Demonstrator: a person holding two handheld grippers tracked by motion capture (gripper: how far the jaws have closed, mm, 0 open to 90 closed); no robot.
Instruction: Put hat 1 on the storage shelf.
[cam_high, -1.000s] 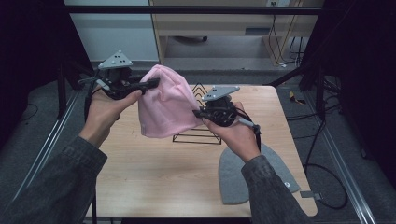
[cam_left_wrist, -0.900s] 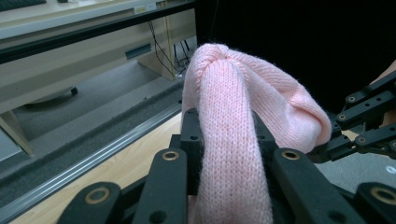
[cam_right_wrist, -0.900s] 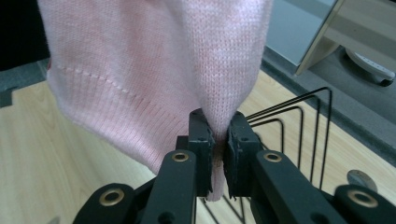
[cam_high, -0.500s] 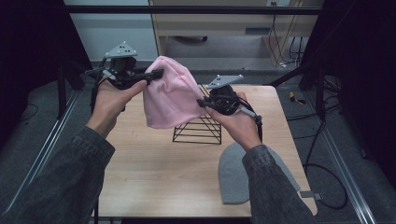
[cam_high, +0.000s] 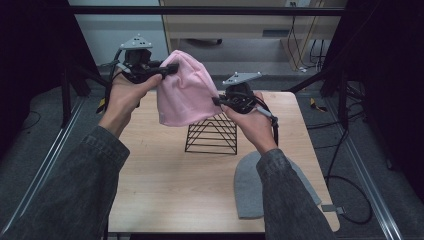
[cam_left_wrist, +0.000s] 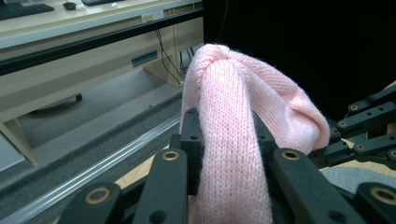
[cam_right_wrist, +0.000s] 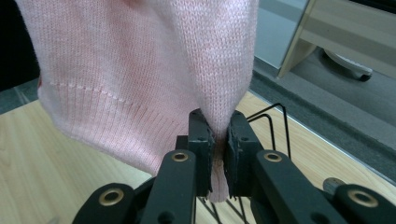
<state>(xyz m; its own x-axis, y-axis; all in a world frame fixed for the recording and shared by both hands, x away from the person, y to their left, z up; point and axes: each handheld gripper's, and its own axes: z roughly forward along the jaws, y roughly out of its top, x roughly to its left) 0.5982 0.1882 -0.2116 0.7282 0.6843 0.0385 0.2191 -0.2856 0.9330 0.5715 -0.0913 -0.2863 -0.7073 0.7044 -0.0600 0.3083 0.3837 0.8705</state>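
Observation:
A pink knit beanie (cam_high: 184, 90) hangs in the air between both hands, above the far half of the wooden table (cam_high: 165, 180). My left gripper (cam_high: 167, 69) is shut on its upper left part; in the left gripper view the beanie (cam_left_wrist: 233, 154) bulges up between the jaws. My right gripper (cam_high: 218, 101) is shut on its right edge; in the right gripper view the beanie (cam_right_wrist: 140, 70) is pinched between the pads (cam_right_wrist: 201, 135), and its ribbed hem hangs left. A black wire rack (cam_high: 212, 132) stands just under the beanie.
A grey beanie (cam_high: 252, 185) lies flat at the table's near right, partly under my right sleeve. A cable trails off the table's right side. Black frame rails run along both sides, and a desk stands beyond the far edge.
Both hands have carried the pink beanie to the right and slightly up, so it now hangs over the wire rack's left part. Both grips are unchanged.

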